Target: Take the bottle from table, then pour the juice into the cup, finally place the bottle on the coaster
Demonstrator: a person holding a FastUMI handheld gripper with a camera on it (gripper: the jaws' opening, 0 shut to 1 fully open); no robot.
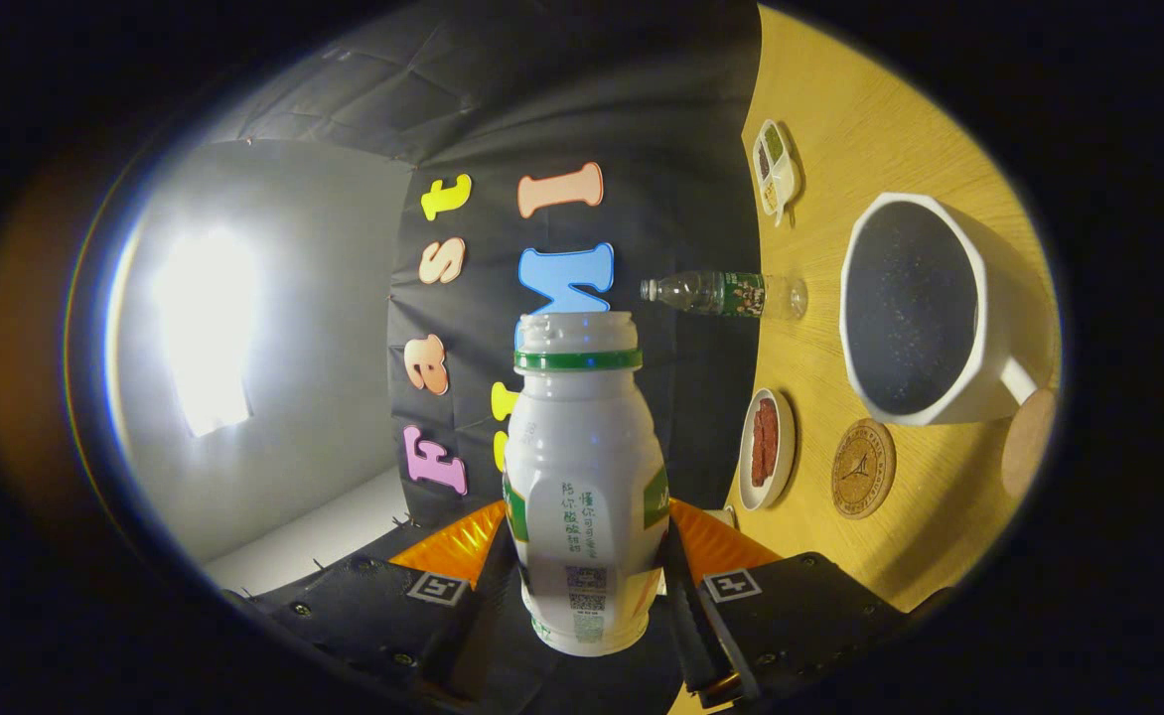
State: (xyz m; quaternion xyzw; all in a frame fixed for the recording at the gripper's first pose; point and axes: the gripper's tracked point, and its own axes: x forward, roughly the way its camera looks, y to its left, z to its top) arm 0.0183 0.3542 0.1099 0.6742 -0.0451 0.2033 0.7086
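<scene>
White bottle [585,477], uncapped, sits clamped between the hand-held gripper [587,571] fingers, beside the cup [925,308] and coaster [863,468].

We see the gripper [587,571] rolled onto its side, so the table [900,149] stands as a wall off to the right of the fingers. Both fingers [463,544] press on the lower body of the bottle [582,477], one on each flank, holding it clear of the table. The bottle lies along the fingers, open mouth forward. The pad contact itself is partly hidden; the grip looks firm.
</scene>
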